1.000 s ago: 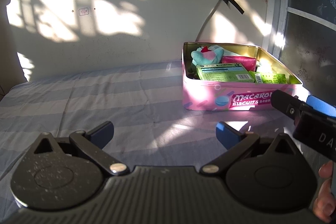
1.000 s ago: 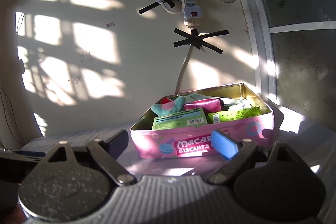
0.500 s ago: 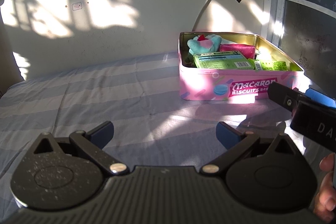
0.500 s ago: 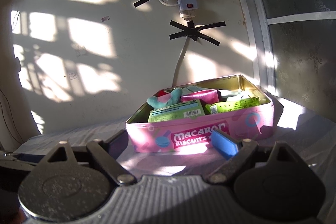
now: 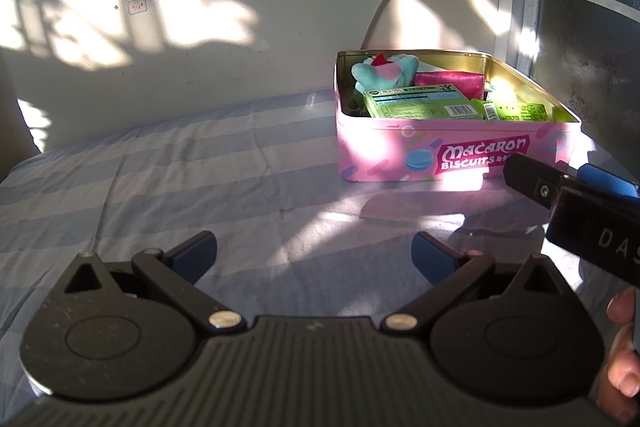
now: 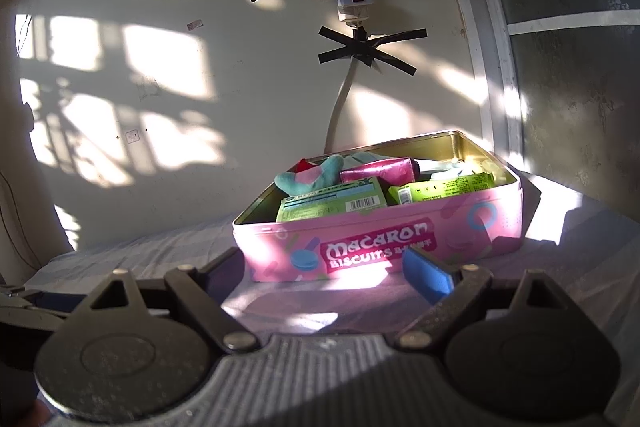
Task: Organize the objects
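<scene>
My left gripper (image 5: 314,255) is spread wide with nothing between its blue pads (image 5: 430,254), hanging over the striped sheet (image 5: 180,179). Ahead and to the right I see the pink tin (image 5: 448,157), lid off, sitting on the sheet near the wall (image 5: 240,27). Inside it a teal plush (image 5: 380,73) lies at the back left, a magenta pack (image 5: 450,83) beside it, a green box (image 5: 420,105) in front, and a second green pack (image 5: 520,111) to the right. My right gripper (image 5: 560,183) comes in from the right edge, just in front of the tin; I can't tell how its jaws stand. A taped cable (image 5: 384,7) runs down the wall behind the tin.
</scene>
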Available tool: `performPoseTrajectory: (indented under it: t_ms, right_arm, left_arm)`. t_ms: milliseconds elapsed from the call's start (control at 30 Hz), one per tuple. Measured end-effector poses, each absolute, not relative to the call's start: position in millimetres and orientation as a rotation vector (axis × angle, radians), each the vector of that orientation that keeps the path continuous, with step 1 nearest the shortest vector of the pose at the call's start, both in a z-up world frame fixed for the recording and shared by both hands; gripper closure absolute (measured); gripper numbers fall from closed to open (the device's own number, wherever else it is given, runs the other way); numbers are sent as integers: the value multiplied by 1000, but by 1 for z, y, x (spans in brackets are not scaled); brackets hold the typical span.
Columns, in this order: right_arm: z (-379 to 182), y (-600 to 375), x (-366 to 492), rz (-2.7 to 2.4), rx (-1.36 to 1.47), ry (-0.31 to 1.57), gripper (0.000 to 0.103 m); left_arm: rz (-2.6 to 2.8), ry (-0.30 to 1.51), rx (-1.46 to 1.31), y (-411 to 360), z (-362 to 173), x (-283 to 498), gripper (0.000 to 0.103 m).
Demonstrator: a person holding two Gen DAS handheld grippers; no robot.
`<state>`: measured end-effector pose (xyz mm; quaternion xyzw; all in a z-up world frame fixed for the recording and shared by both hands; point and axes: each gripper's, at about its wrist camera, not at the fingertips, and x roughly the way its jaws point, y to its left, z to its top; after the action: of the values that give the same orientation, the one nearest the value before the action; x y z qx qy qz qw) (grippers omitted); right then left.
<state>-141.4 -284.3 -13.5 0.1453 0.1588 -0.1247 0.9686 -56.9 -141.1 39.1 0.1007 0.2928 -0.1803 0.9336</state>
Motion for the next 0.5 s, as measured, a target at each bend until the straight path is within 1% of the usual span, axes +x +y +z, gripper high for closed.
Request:
performPoseTrajectory:
  t_ms: [500]
  right_arm:
    - [-20, -287, -133, -251, 293, 347, 13]
  left_arm:
    - [-371, 627, 206, -143, 32, -49, 0]
